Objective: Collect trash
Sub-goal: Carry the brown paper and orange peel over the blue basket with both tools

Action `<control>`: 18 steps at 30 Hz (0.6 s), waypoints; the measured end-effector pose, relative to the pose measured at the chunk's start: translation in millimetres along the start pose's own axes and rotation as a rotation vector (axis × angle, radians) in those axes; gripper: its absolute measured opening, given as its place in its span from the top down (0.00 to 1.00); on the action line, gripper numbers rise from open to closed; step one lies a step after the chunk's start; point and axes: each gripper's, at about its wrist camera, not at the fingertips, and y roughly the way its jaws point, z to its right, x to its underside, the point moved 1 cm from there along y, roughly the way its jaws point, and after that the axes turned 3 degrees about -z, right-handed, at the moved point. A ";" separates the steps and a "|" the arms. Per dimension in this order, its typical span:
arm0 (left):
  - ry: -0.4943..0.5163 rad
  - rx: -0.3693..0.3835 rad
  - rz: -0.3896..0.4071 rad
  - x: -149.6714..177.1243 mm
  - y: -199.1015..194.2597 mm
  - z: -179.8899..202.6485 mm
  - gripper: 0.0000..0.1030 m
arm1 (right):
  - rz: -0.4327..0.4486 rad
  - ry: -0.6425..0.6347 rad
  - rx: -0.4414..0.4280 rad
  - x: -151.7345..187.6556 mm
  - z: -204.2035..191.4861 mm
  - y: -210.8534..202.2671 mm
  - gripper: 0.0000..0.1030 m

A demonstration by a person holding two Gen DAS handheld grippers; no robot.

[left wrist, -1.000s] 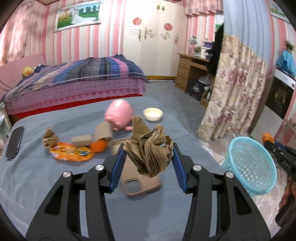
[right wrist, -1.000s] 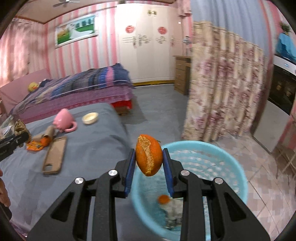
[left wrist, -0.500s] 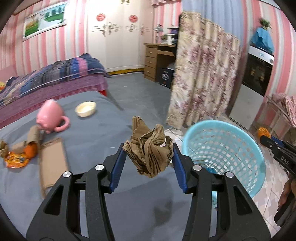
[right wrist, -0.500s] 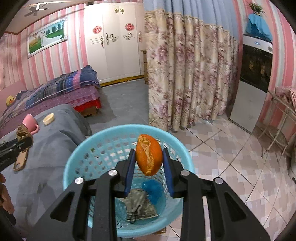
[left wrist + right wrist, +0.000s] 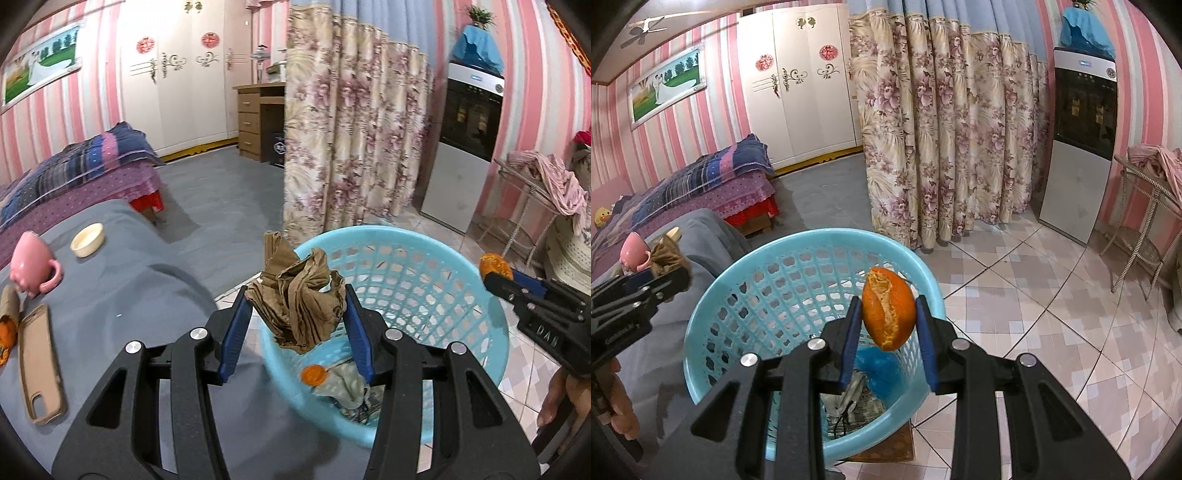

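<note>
My left gripper (image 5: 295, 314) is shut on a crumpled brown paper wad (image 5: 297, 299) and holds it over the near rim of the light blue mesh basket (image 5: 424, 258). My right gripper (image 5: 888, 317) is shut on an orange peel (image 5: 888, 314) and holds it above the same basket (image 5: 716, 295), which has blue plastic (image 5: 879, 369) and other scraps inside. The right gripper also shows in the left wrist view (image 5: 496, 273) at the basket's right rim. The left gripper shows in the right wrist view (image 5: 670, 271) at the basket's left.
The grey table (image 5: 122, 295) holds a pink mug (image 5: 31, 264), a white dish (image 5: 88, 240), a tan phone case (image 5: 38, 362) and an orange scrap (image 5: 7, 330). A floral curtain (image 5: 351, 129), a bed (image 5: 74, 166) and a metal rack (image 5: 1145, 221) stand around.
Both grippers have moved from the table side to the basket, each still holding its trash. The left one swung right until the paper wad hangs at the basket's rim.
</note>
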 end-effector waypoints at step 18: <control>-0.039 -0.083 0.031 -20.4 -6.0 -30.8 0.13 | -0.014 -0.026 0.005 3.1 -18.1 6.0 0.71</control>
